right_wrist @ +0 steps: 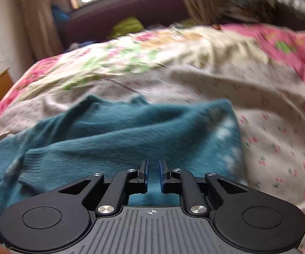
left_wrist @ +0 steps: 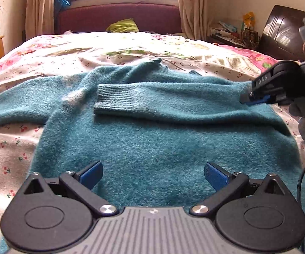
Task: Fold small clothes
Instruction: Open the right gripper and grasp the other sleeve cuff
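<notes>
Sweater, fuzzy teal knit [left_wrist: 152,131], lying flat on floral cotton bedsheet [left_wrist: 6,154], right sleeve folded across chest, ribbed cuff [left_wrist: 112,99] centre. Left gripper [left_wrist: 153,176] hovering near hem, jaws gaping wide, holding nothing. Right gripper [right_wrist: 153,174] at far-right sleeve fold, jaws nearly closed, narrow gap, nothing pinched. Judging next: folding left sleeve [left_wrist: 10,110] likewise, pinching cuff, laying flat.

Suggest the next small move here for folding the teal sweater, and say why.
Probably bring the left gripper over to the other sleeve and fold it across. One sleeve already lies over the sweater's body, the other still trails onto the bedsheet, and the left fingers stand wide apart with nothing between them.
</notes>
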Motion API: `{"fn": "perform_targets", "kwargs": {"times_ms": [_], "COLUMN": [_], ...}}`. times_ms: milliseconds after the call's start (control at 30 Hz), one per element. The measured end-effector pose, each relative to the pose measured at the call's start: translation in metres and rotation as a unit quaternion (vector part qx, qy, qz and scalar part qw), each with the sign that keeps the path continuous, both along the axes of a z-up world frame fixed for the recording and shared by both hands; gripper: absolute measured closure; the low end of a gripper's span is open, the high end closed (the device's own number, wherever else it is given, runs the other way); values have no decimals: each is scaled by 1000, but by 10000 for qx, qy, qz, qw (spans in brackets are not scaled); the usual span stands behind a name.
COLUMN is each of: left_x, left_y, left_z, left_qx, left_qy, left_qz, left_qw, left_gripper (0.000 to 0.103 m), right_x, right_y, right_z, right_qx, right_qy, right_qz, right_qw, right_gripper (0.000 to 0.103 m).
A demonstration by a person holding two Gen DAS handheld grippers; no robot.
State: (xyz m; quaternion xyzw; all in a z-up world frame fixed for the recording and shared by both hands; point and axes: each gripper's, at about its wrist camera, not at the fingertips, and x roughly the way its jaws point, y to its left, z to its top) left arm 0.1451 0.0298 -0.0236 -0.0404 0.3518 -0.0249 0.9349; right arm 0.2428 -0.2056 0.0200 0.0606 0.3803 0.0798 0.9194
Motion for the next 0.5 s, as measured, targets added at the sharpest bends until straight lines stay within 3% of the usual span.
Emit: {"fn": "perform_targets", "kwargs": {"times_ms": [67, 167, 233, 400, 500], "left_x": [-1, 3, 4, -9, -12], "left_y": [1, 3, 6, 21, 28], "left_z": [1, -1, -3, 8, 3], "left_qx": [-8, 70, 99, 22, 4], "left_qy": [4, 271, 494, 609, 998], "left_qz": [40, 69, 127, 300, 270], "left_qw": [10000, 9996, 9986, 9977, 9946], "left_gripper": [0, 0, 0, 0, 0], "right_x": [-1, 12, 8, -4, -1], "right_y": [16, 39, 52, 83, 107], "right_z": [0, -25, -21, 7, -6], "right_qx": [53, -351, -667, -512, -651], "right_qy": [26, 822, 669, 392, 765], "right_qz": [278, 671, 734, 1326, 1570], "right_qw": [9996, 9937, 9928, 9891, 9825], "right_gripper": [90, 89, 86, 86, 86]}}
